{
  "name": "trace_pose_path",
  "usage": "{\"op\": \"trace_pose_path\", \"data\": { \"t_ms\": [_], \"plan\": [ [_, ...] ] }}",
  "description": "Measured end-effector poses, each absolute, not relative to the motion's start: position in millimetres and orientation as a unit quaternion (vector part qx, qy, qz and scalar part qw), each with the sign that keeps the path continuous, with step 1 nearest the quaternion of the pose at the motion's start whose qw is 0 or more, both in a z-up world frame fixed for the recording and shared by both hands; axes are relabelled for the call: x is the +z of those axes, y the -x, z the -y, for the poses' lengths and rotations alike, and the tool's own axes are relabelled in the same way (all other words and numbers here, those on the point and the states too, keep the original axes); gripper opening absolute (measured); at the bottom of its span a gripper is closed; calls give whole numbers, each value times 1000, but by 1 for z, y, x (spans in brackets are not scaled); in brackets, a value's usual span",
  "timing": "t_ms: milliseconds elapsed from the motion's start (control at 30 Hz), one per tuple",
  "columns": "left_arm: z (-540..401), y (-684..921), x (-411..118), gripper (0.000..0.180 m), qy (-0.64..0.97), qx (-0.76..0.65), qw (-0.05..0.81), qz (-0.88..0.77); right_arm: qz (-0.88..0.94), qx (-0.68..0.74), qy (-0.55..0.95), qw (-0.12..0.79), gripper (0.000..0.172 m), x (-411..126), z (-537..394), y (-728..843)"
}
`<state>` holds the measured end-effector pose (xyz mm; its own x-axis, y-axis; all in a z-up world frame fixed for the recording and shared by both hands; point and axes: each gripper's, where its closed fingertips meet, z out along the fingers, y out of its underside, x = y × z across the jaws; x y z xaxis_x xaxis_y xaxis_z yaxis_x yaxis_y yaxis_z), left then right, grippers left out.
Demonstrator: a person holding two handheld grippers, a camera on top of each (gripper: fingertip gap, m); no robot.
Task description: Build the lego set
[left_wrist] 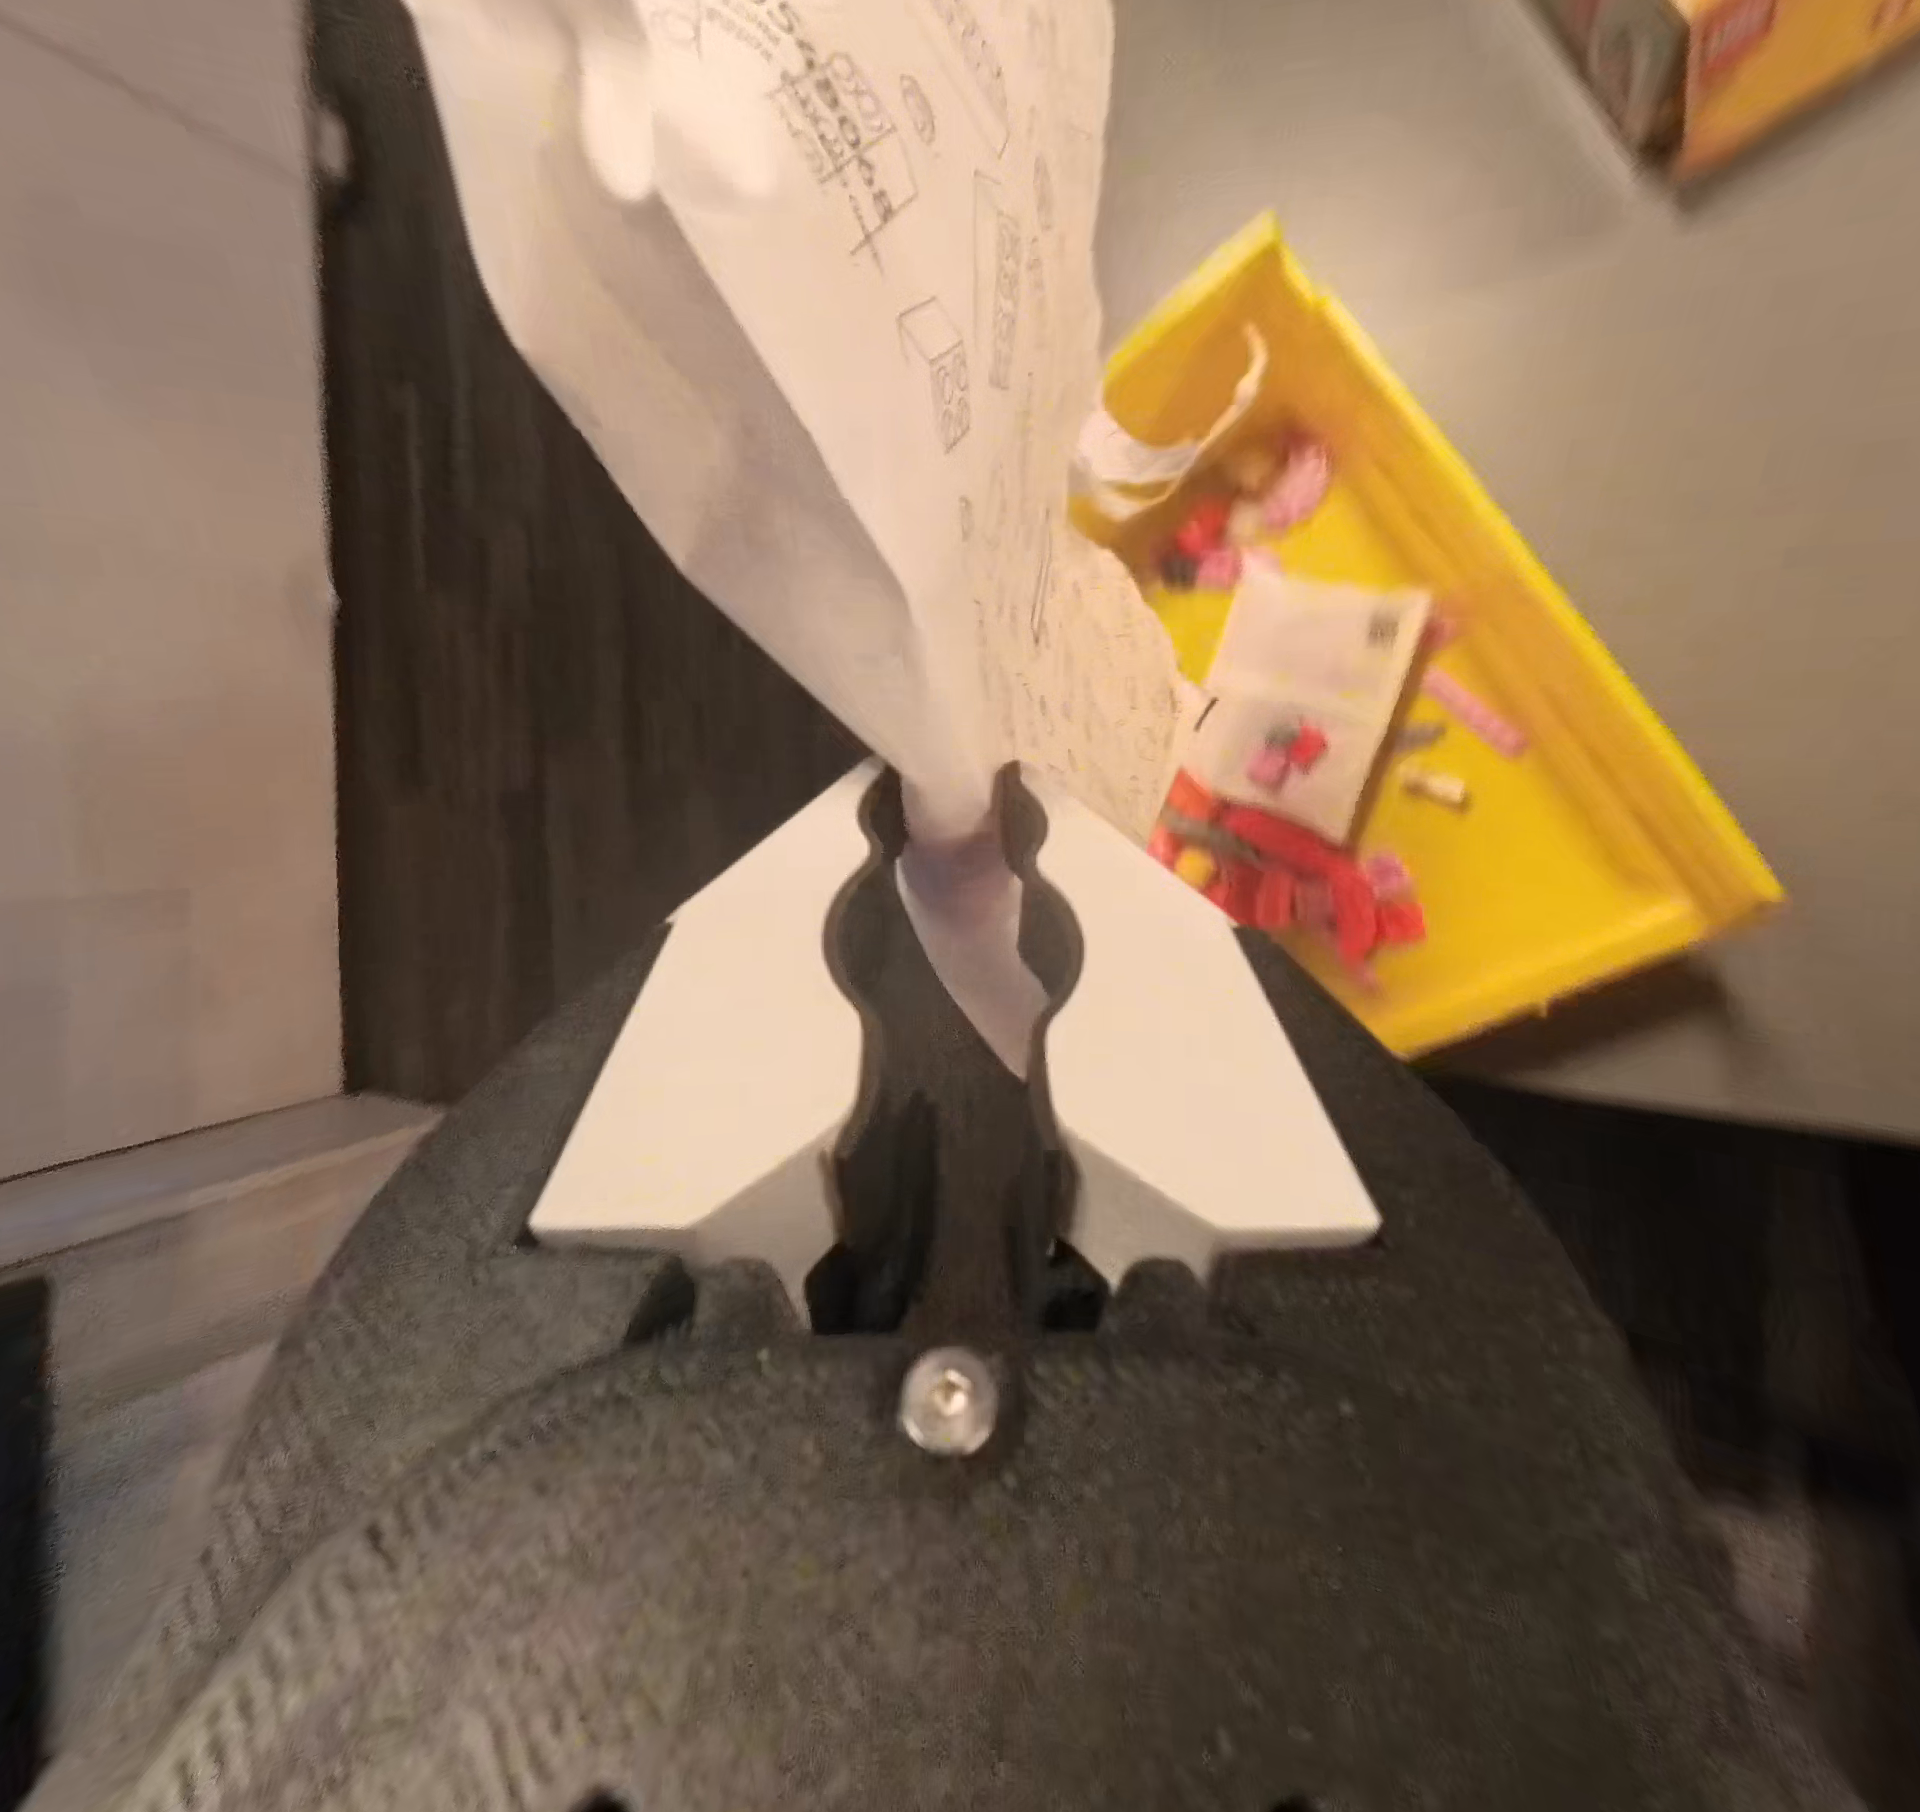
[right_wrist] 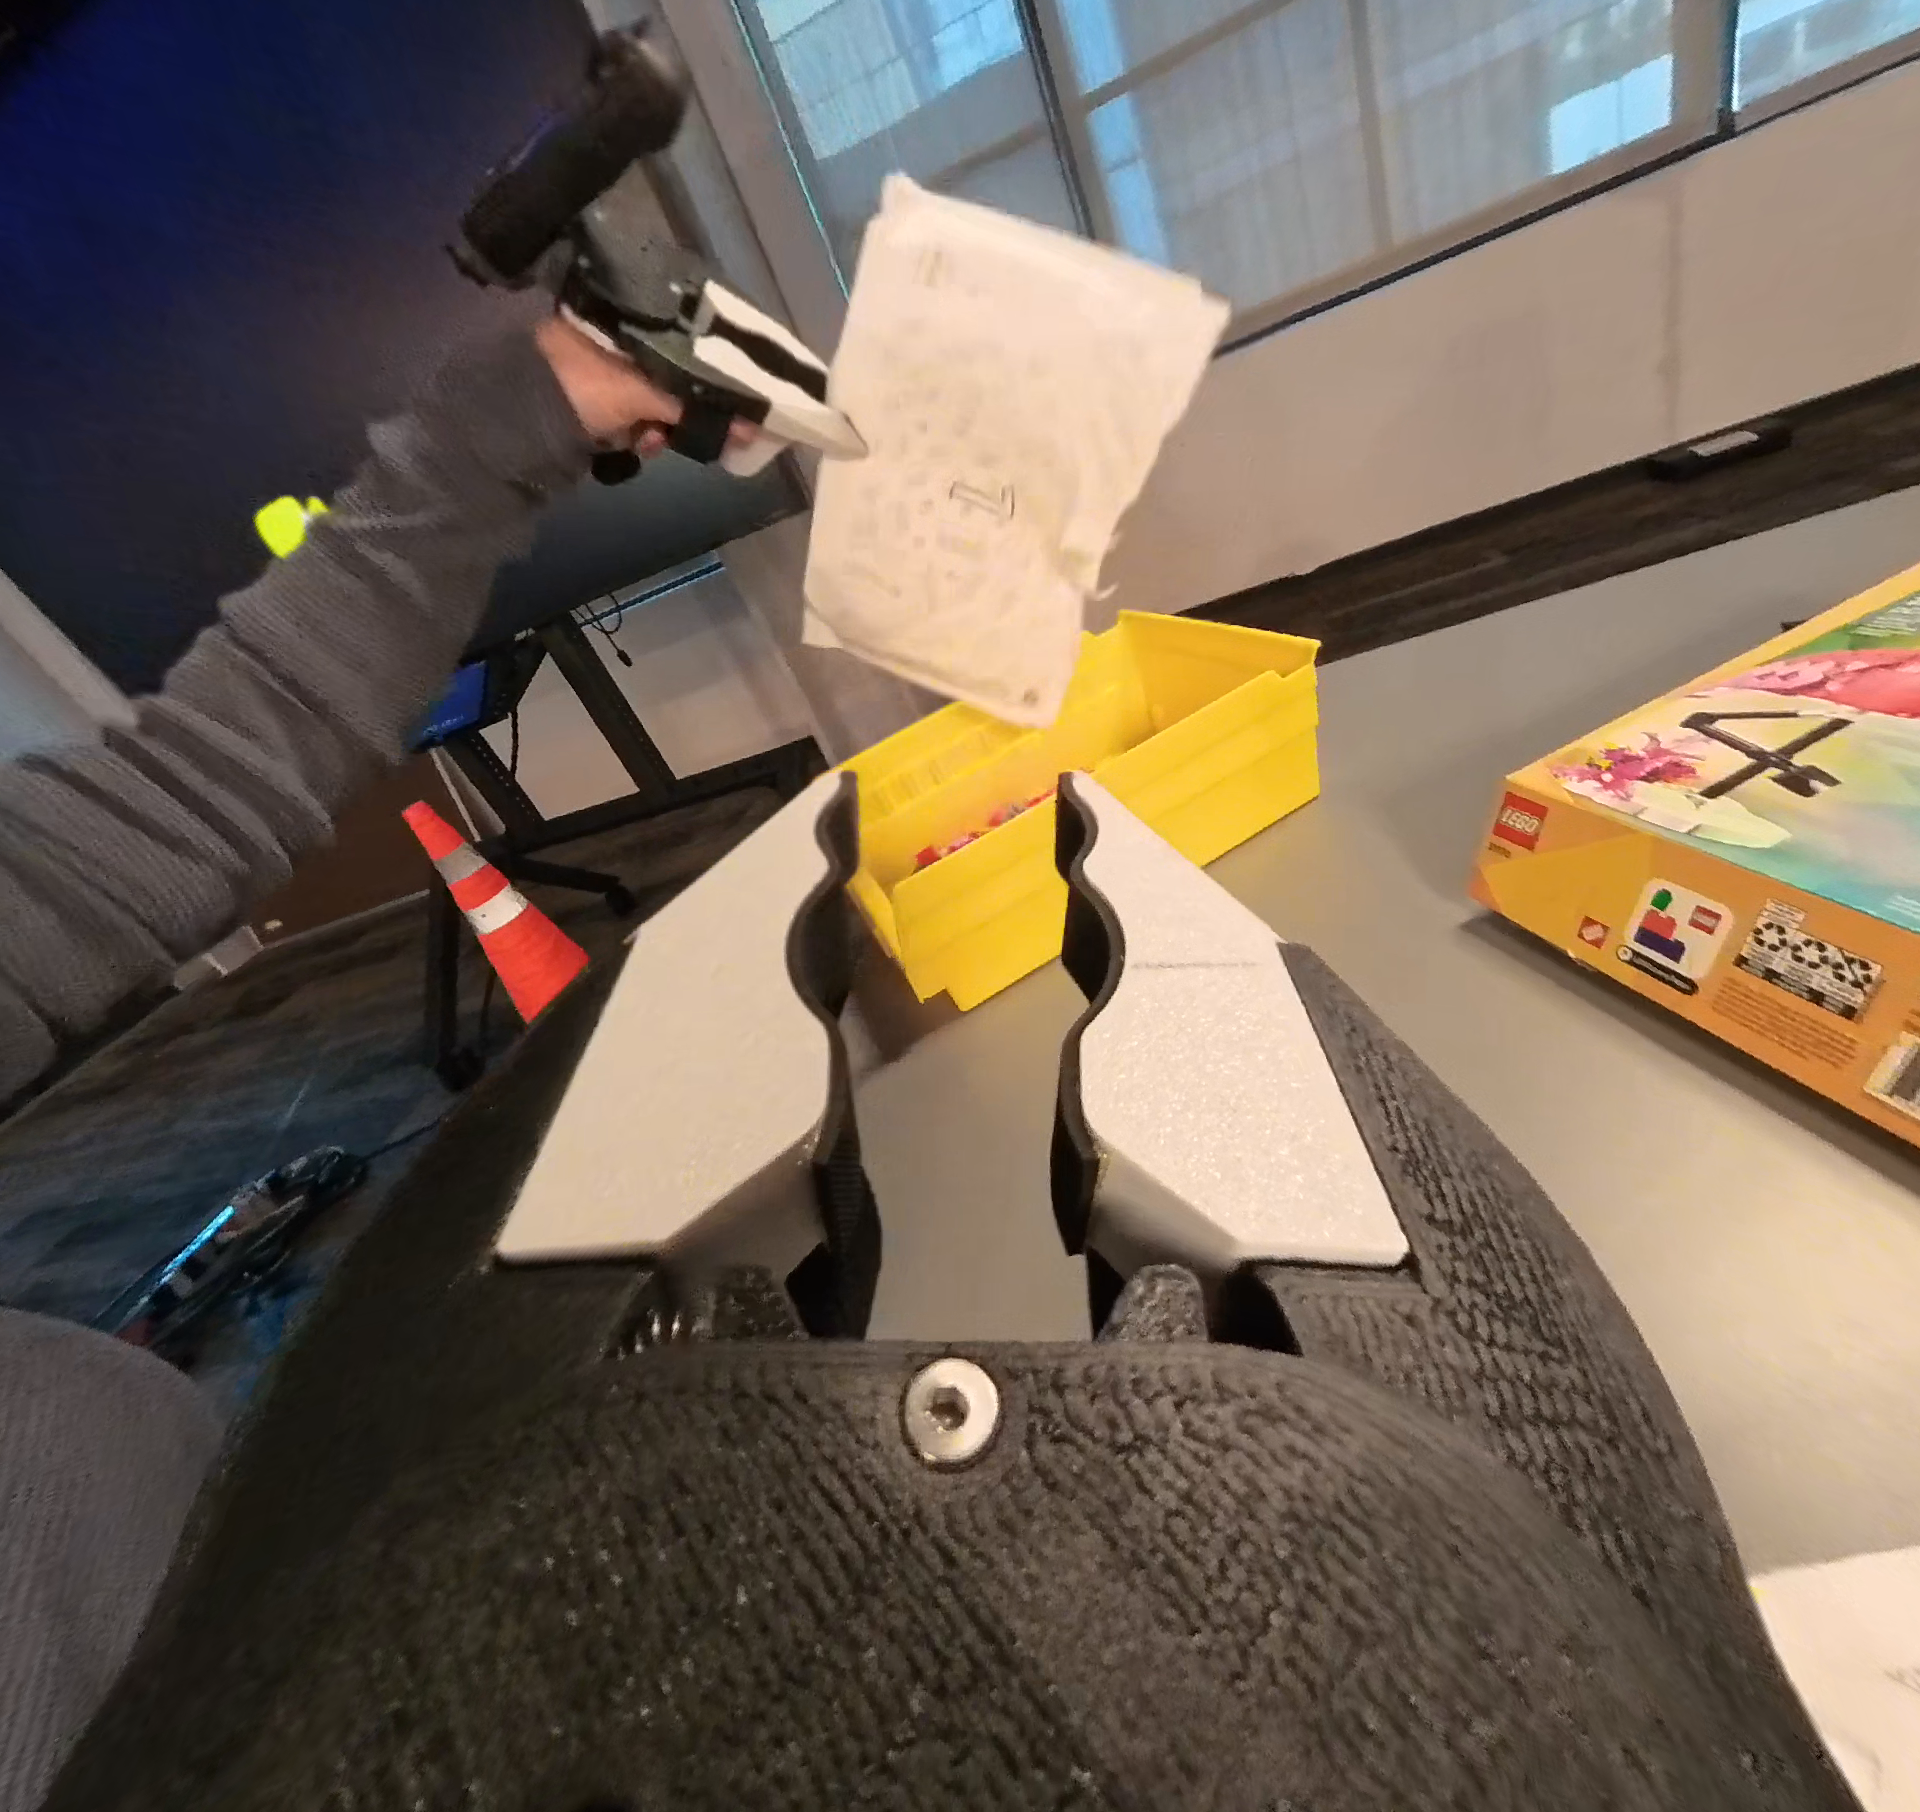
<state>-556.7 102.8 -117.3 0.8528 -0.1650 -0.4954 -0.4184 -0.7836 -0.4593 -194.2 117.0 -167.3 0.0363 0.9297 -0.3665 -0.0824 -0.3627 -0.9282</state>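
Black wavy pads of the left gripper (left_wrist: 948, 806) sit nearly together, pinching a twisted corner of a white paper bag (left_wrist: 790, 328) printed with line drawings of bricks; both pads press on the paper. Its body fans out beyond the fingertips, held in the air above the yellow bin (left_wrist: 1538, 765).

Over on the right gripper (right_wrist: 956, 806), the fingers stand wide apart with nothing between them; only the grey table (right_wrist: 1455, 1191) and the near end of the yellow bin (right_wrist: 1226, 775) show through the gap.

Looking down, the left wrist view shows inside the bin: red and pink bricks (left_wrist: 1309, 879), a white booklet (left_wrist: 1309, 713) and a crumpled white bag (left_wrist: 1153, 463). From low beside the bin, the right wrist view instead shows the left gripper (right_wrist: 831, 422) from outside, in a hand (right_wrist: 613, 391) with a grey sleeve, the paper bag (right_wrist: 997, 474) hanging above the bin's far half. Right of the bin lies a large orange toy box (right_wrist: 1714, 889); to its left, on the floor, stands an orange traffic cone (right_wrist: 499, 910).
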Motion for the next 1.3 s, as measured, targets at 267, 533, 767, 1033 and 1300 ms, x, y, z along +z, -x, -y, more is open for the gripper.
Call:
{"op": "trace_pose_path", "data": {
  "t_ms": [267,533,767,1033,1300],
  "plan": [
    [-45,474,-47,18,702,-19,698,-140,385,621,531,429,66,-161,-94,224],
    [26,379,-88,18,461,-298,836,-16,347,725,443,397,80,-134,-44,253],
    [22,326,-142,18,419,-408,810,29,370,730,423,388,33,-130,-35,245],
    [15,324,-155,74,443,-429,787,21,398,747,406,345,0,-134,-49,215],
    [36,352,-136,53,443,-421,791,-11,413,771,398,278,0,-142,-52,196]
  ]
}}
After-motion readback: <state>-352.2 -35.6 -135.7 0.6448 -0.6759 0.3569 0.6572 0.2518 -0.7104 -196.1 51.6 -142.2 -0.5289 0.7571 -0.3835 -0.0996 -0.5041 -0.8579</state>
